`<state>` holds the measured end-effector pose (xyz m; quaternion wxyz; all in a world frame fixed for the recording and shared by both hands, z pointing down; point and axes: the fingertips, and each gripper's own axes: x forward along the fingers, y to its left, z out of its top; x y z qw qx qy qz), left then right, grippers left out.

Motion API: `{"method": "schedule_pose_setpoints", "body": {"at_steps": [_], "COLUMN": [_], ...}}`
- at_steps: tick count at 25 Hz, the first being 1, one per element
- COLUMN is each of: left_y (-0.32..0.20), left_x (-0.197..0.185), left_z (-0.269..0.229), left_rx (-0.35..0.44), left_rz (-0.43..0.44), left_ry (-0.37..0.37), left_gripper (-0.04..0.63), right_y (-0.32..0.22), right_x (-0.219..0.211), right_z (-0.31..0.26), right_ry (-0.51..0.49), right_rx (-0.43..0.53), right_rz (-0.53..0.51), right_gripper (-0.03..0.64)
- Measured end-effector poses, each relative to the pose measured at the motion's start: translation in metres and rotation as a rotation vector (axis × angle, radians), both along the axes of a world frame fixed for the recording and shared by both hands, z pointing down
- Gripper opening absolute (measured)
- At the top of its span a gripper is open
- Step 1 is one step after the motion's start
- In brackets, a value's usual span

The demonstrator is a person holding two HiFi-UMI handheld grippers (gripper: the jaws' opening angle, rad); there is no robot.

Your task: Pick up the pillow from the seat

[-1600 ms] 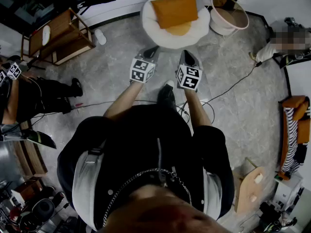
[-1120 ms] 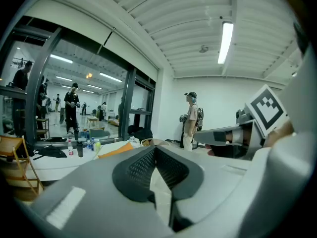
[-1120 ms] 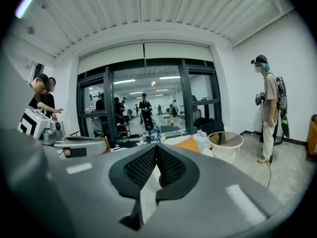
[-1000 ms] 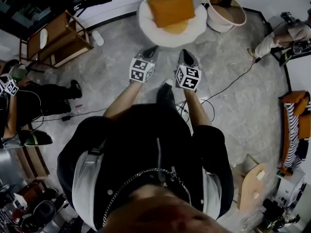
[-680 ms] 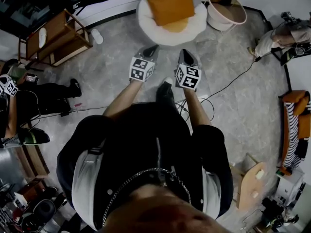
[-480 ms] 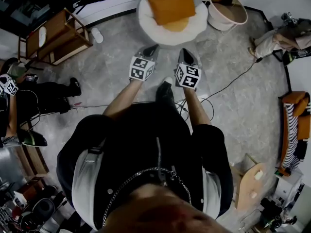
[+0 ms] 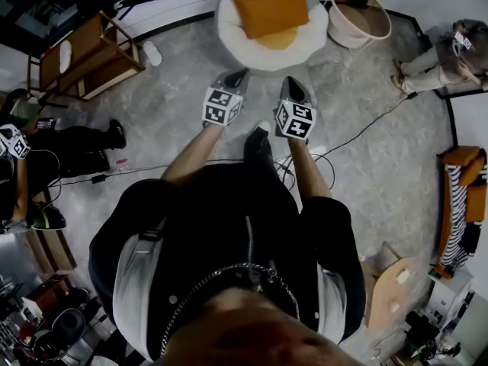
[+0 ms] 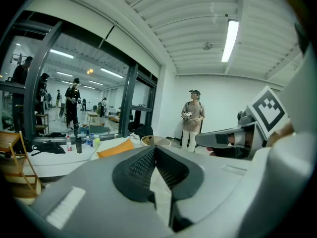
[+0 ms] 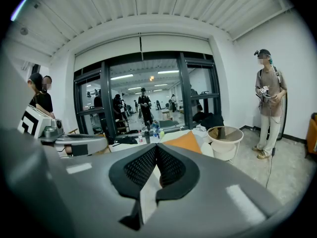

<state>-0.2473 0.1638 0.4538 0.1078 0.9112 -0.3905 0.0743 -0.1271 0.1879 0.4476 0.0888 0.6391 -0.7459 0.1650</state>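
Marble flr (image 7: 381, 204), wood shelf (image 7: 99, 44) L, glass wall (image 9: 163, 83), ribbed ceiling (image 9: 148, 14).

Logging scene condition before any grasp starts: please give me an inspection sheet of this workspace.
Surface: grey stone-look floor.
Job's things: orange pillow lies on the round white seat, untouched.
Clutter: wooden rack at left; round white side table beside the seat.
Grippers: left gripper and right gripper both shut, empty, short of the seat.
Cables: black cable runs across the floor at right.
Surroundings: standing person at far right; glass wall behind the seat.
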Motion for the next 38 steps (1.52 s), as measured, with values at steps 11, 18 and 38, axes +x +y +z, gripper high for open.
{"method": "schedule_pose_setpoints", "body": {"at_steps": [11,18,38], "left_y": [0.004,0.001,-0.134], "left_x": [-0.003,-0.006,0.069], "left_z": [-0.005,-0.003,0.011], "left_rx": [0.008,0.008,-0.055], "left_rz": [-0.006,-0.016,-0.033], "left_ry": [-0.002,-0.015,-0.039], "left_gripper": [0.009,0.009,0.009], "right_y": [0.008,0.003,-0.131], "right_x": [0.002,0.001,0.080], "right_z": [0.001,0.003,0.005], "right_ry": [0.006,0.002,-0.024], "right_rx": [-0.014,-0.008,-0.045], "right_rz": [-0.004,-0.006,-0.017], "right_gripper": [0.002,0.002,0.002]}}
